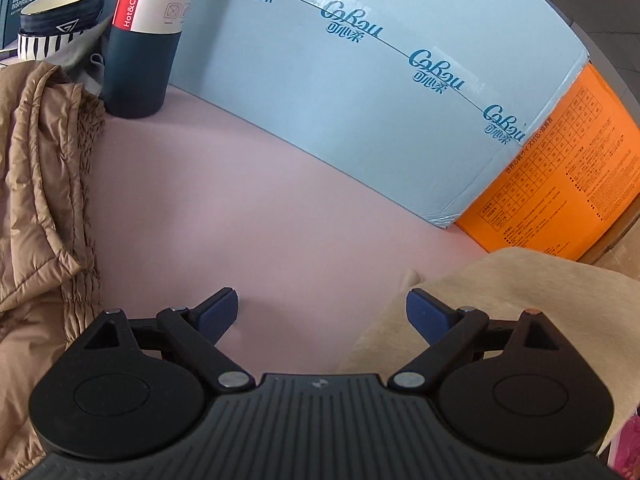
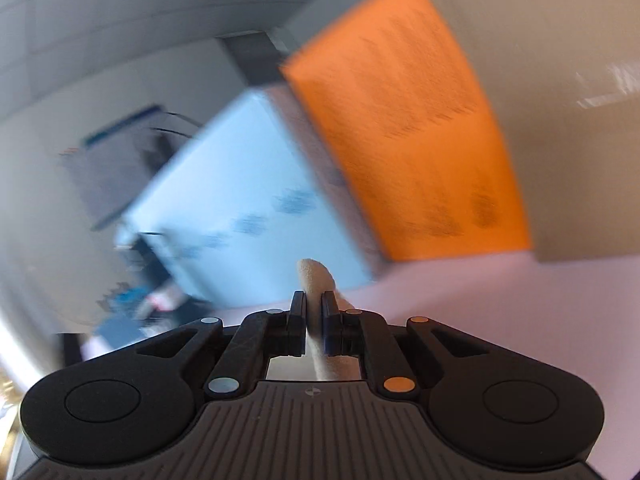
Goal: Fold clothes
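Note:
A beige cloth (image 1: 500, 312) lies on the pink table (image 1: 260, 220) at the lower right of the left wrist view. My left gripper (image 1: 322, 312) is open and empty over the bare table, its right finger next to the cloth's edge. In the blurred right wrist view, my right gripper (image 2: 315, 316) is shut on a fold of the beige cloth (image 2: 316, 276), which sticks up between the fingers above the table.
A brown quilted jacket (image 1: 44, 208) lies at the left. A dark flask (image 1: 144, 36) and stacked bowls (image 1: 60, 20) stand behind it. A light blue box (image 1: 380, 92) and an orange box (image 1: 560, 192) stand along the back; both show in the right wrist view too.

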Available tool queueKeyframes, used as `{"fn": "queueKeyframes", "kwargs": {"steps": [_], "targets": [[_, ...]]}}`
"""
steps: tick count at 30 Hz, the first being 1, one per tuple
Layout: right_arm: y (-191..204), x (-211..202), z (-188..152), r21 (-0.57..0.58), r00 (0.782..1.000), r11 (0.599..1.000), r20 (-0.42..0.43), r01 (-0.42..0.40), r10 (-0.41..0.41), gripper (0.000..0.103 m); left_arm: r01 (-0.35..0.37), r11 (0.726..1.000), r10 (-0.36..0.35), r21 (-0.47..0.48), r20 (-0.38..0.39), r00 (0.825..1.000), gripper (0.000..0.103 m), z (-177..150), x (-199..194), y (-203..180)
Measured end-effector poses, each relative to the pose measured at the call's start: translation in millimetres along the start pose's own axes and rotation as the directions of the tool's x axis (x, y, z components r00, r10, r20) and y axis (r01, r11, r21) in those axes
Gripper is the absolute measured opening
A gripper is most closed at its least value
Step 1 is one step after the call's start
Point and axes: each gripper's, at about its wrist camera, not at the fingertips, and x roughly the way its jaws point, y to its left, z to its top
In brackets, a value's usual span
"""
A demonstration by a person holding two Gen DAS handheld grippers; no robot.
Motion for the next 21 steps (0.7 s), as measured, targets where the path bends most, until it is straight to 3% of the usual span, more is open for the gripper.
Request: {"fn": "queueKeyframes", "kwargs": {"steps": [2, 5, 10, 15, 16, 17, 18, 21], "targets": [[20.8, -16.7, -1.2, -0.051, 0.991, 0.990, -0.035, -0.134, 0.133, 0.007, 0.003, 1.000, -0.003, -0.009, 0.004, 1.000, 0.092, 0.8, -2.1, 1.8], [49.4, -32.6, -30.0, -0.164, 0.951, 0.957, -0.238, -0.241, 0.199, 0.008, 0.002, 1.000, -0.002, -0.023, 0.010, 1.000, 0.092, 2.8, -4.4, 4.5], [77.4, -50.4, -96.3, -0.270, 0.850, 0.913, -0.510, -0.306, 0.134, 0.009, -0.002, 0.999, 0.003, -0.046, 0.020, 1.000, 0.093, 7.0, -6.1, 8.8], [85.7, -74.0, -137.6, -0.323, 0.790, 0.888, -0.609, -0.328, 0.070, 0.012, 0.008, 1.000, -0.008, -0.024, 0.006, 1.000, 0.093, 6.1, -4.3, 5.8], [86.4, -79.3, -140.6, -0.329, 0.793, 0.885, -0.605, -0.328, 0.069, 0.014, 0.014, 1.000, -0.014, -0.009, 0.001, 1.000, 0.093, 5.4, -3.8, 4.0], [87.0, -84.7, -142.8, -0.334, 0.800, 0.884, -0.596, -0.327, 0.071, 0.024, 0.020, 1.000, -0.020, 0.005, -0.004, 1.000, 0.093, 4.7, -3.4, 2.2], [87.1, -89.3, -142.3, -0.335, 0.814, 0.888, -0.576, -0.315, 0.071, 0.041, 0.028, 0.999, -0.028, 0.020, -0.010, 1.000, 0.093, 3.8, -2.9, 0.1], [86.6, -100.1, -138.2, -0.330, 0.859, 0.905, -0.507, -0.267, 0.069, 0.056, 0.096, 0.993, -0.094, 0.073, -0.038, 0.995, 0.093, -2.0, 0.1, -10.2]]}}
